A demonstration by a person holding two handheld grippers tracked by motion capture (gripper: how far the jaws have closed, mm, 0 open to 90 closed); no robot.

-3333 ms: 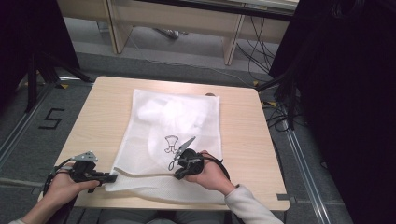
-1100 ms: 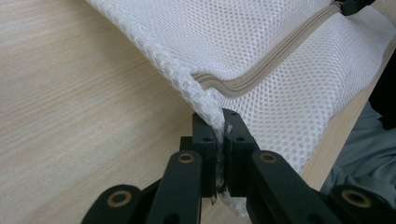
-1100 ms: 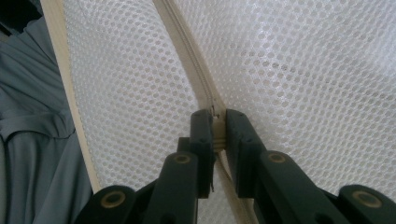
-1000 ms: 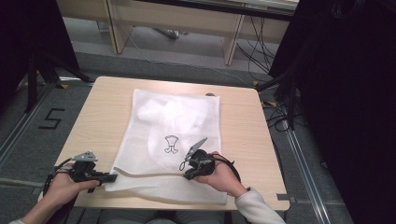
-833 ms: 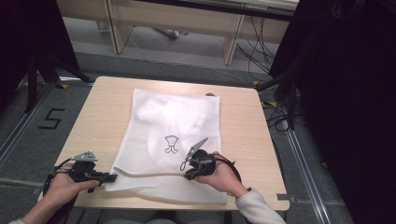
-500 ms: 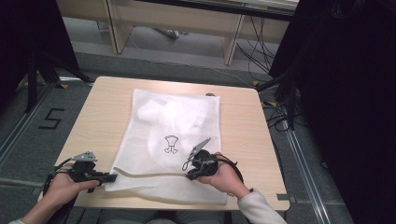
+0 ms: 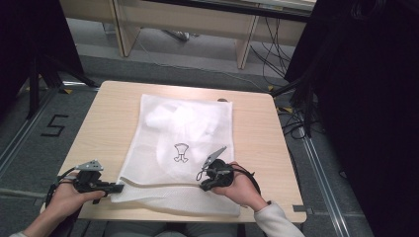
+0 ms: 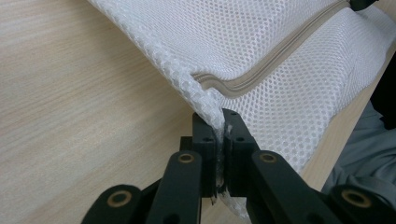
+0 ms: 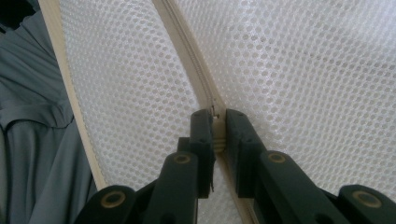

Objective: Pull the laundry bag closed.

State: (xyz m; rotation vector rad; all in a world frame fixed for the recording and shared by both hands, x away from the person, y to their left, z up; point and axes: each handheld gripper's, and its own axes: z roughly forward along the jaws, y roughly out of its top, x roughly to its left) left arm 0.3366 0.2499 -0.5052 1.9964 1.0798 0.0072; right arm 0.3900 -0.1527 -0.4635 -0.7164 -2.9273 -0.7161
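A white mesh laundry bag (image 7: 183, 128) with a small black logo (image 7: 181, 152) lies flat on the wooden table (image 7: 108, 113); pale clothing shows through it. A beige zipper (image 7: 158, 184) runs along its near edge. My left gripper (image 7: 117, 188) is shut on the bag's near left corner; in its own view the mesh (image 8: 280, 102) is pinched between the jaws of the left gripper (image 8: 220, 135). My right gripper (image 7: 203, 186) sits on the zipper line. In close view the right gripper (image 9: 218, 126) is shut on the zipper slider, with the zipper (image 9: 187, 56) running away ahead.
The bag's near edge lies close to the table's front edge (image 7: 197, 216). Bare wood lies left and right of the bag. Grey floor with a painted "5" (image 7: 55, 126) is at the left, cables (image 7: 276, 59) at the back right. Grey trousers (image 9: 28, 140) are below the table edge.
The right gripper has slid a little to the right along the zipper since the earliest frame, hardly moving in the last second. The left gripper has kept its hold in place.
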